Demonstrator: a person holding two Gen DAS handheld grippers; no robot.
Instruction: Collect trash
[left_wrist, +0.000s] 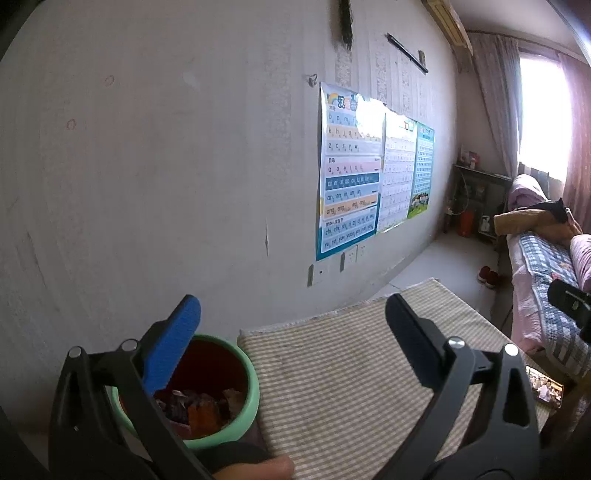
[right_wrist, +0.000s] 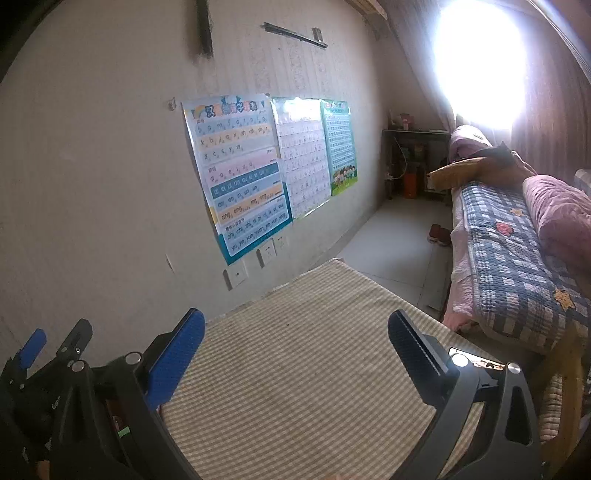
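A round bin with a green rim (left_wrist: 248, 384) and dark red inside stands at the left end of the striped tablecloth (left_wrist: 351, 373). Crumpled trash (left_wrist: 201, 406) lies in it, purple and orange pieces. My left gripper (left_wrist: 293, 325) is open and empty, held above the table with its blue left finger (left_wrist: 173, 343) over the bin. My right gripper (right_wrist: 295, 332) is open and empty above the same cloth (right_wrist: 295, 369). The left gripper also shows at the left edge of the right wrist view (right_wrist: 55, 354).
A wall with posters (left_wrist: 351, 173) runs behind the table. A bed with a blue checked quilt (right_wrist: 517, 258) stands to the right, shoes (right_wrist: 439, 234) on the floor beside it. A phone (left_wrist: 545, 386) lies at the table's right edge. A shelf (right_wrist: 417, 162) stands in the far corner.
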